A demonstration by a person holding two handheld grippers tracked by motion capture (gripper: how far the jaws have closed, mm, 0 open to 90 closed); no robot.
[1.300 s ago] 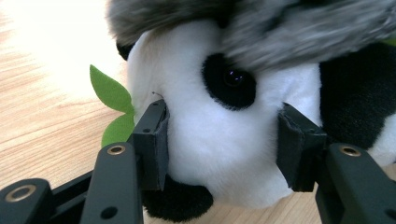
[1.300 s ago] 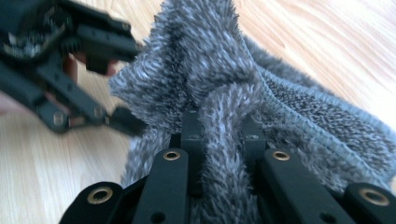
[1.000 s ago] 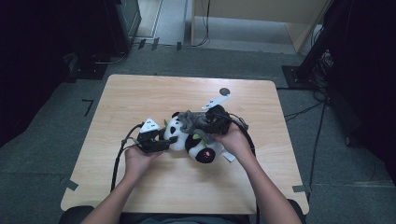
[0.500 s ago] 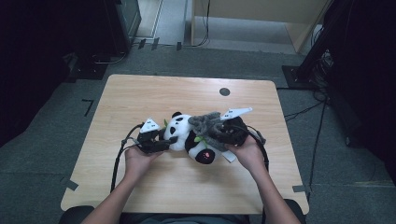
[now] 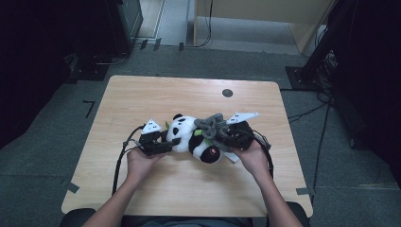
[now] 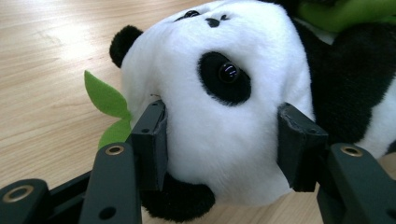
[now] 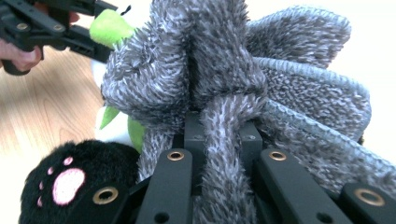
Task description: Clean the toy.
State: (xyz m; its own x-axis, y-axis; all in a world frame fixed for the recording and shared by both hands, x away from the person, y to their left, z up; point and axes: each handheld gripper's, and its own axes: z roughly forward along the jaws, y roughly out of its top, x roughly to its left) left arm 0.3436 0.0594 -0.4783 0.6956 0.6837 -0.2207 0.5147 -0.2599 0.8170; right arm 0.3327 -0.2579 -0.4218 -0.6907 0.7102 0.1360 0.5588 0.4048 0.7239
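Shifted grey cloth [image 5: 211, 124] leftward over panda [image 5: 188, 134], clamped in right gripper [image 5: 226, 135]; head pinched by left gripper [image 5: 165, 142] for steadying.

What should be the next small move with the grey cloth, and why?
Probably carry the grey fuzzy cloth a little farther toward the panda's head and lay it over the body. The right gripper is shut on a fold of it beside the panda toy, above the black paw. The left gripper clamps the head on both sides, so the toy should stay steady.
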